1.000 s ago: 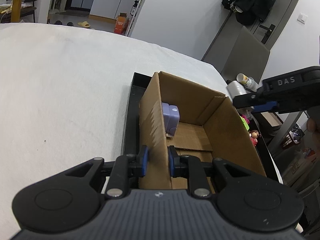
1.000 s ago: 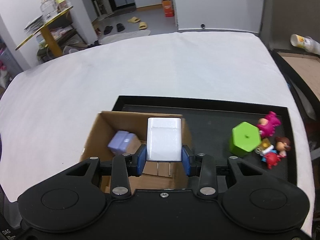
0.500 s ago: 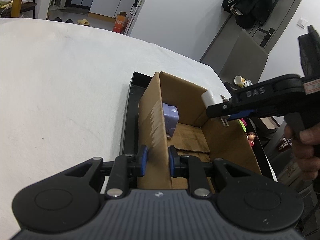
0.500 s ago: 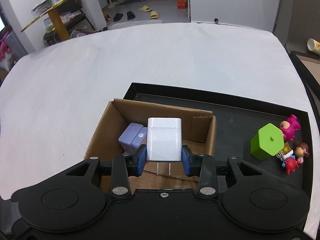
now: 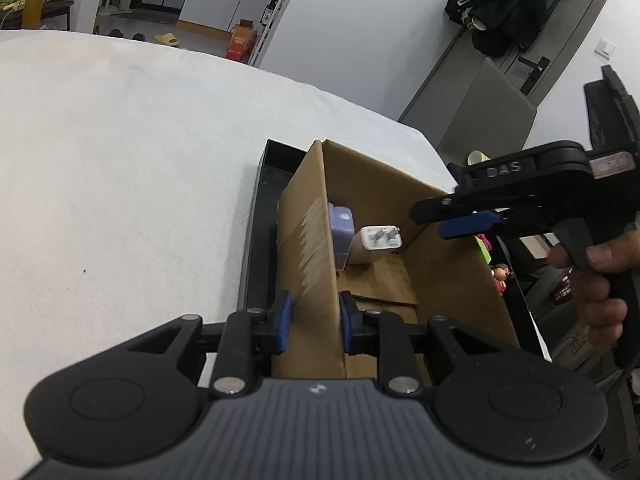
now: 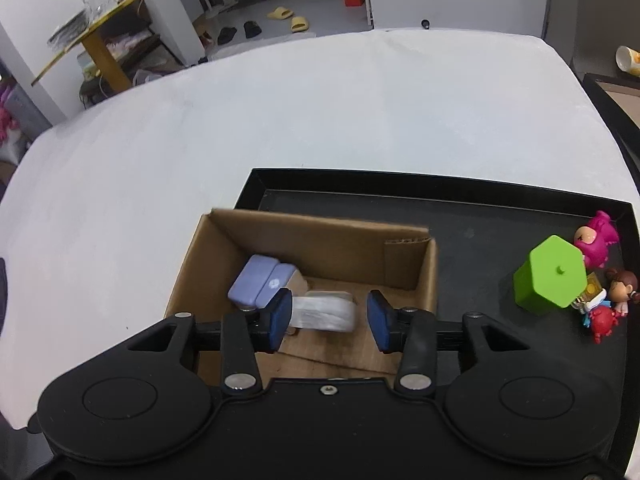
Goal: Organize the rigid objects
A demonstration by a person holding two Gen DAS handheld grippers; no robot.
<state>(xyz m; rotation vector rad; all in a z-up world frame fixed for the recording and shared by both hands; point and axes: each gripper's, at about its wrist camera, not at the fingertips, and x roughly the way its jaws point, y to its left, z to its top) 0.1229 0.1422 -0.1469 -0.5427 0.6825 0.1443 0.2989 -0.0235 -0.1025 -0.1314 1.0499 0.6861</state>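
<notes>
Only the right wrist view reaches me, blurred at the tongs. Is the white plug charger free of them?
Observer: Yes. The right tongs have just been opening; the white plug charger lies on the brown cardboard box floor, clear of them.
Operator: What steadies the box?
Observer: The left tongs are clamped on one side wall.
Operator: Does the charger touch anything?
Observer: It seems to lean on the lilac plug adapter.
</notes>
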